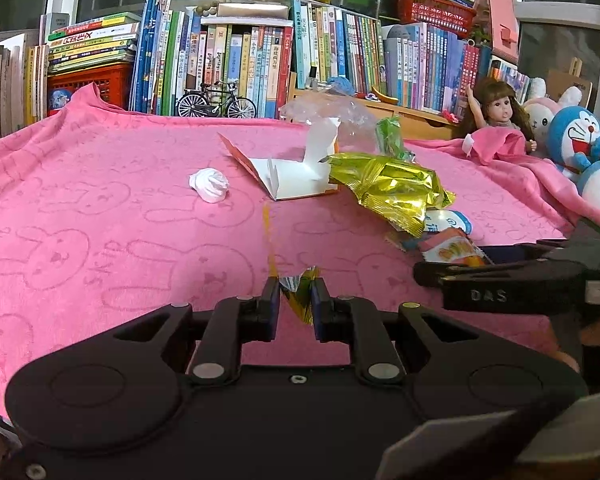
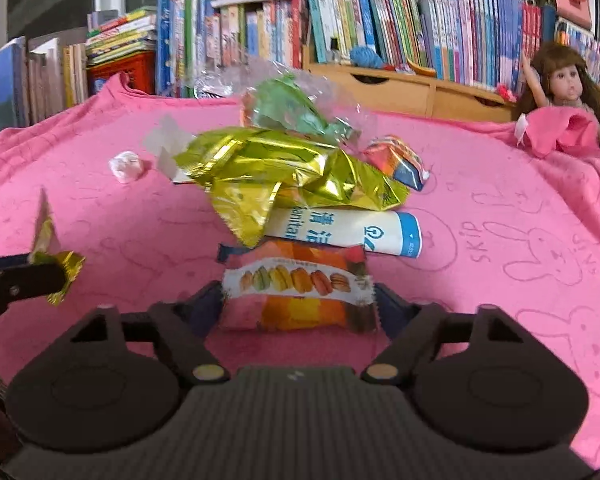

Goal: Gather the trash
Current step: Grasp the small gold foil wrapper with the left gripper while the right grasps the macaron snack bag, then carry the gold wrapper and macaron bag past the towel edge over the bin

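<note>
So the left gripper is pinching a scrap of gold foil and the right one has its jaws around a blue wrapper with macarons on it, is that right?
Not quite: the macaron wrapper between the right gripper jaws is orange, as the right wrist view shows. The left gripper is indeed pinching a gold foil scrap.

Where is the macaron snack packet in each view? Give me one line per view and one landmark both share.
Left wrist view: the macaron snack packet lies at right of centre, partly hidden behind the right gripper.
Right wrist view: the packet sits low in the centre, between the right gripper's fingers.
Shared landmark: the gold foil bag just beyond the packet.
</note>
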Demonstrator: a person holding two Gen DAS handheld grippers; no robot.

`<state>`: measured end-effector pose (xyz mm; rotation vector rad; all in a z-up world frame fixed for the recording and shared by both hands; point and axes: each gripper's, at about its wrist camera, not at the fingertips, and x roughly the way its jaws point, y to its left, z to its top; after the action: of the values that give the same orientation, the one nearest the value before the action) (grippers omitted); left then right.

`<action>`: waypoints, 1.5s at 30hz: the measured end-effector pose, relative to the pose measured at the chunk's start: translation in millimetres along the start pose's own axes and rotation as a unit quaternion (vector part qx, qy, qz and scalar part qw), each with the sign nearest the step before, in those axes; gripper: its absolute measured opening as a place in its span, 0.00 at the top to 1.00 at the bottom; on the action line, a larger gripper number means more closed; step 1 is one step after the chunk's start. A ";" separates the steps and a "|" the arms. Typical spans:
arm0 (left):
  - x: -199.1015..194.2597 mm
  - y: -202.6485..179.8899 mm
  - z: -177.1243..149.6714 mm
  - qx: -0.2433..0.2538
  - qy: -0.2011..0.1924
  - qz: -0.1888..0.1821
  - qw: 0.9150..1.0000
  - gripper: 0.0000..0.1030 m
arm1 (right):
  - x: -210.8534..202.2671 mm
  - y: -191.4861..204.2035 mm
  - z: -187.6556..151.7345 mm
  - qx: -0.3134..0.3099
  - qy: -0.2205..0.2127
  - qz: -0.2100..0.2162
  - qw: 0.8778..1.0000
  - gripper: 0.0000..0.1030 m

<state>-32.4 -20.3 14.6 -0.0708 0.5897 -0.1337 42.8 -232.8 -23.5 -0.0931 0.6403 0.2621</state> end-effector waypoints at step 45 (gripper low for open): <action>-79.0 4.1 -132.4 -0.001 0.177 -0.016 0.984 0.86 | -108.1 79.8 -147.8 -0.059 0.073 0.098 0.991 0.27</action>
<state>-170.9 -8.5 -52.1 -0.0594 0.9447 -0.1778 -147.4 -203.6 -77.0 -0.1652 0.7812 0.4861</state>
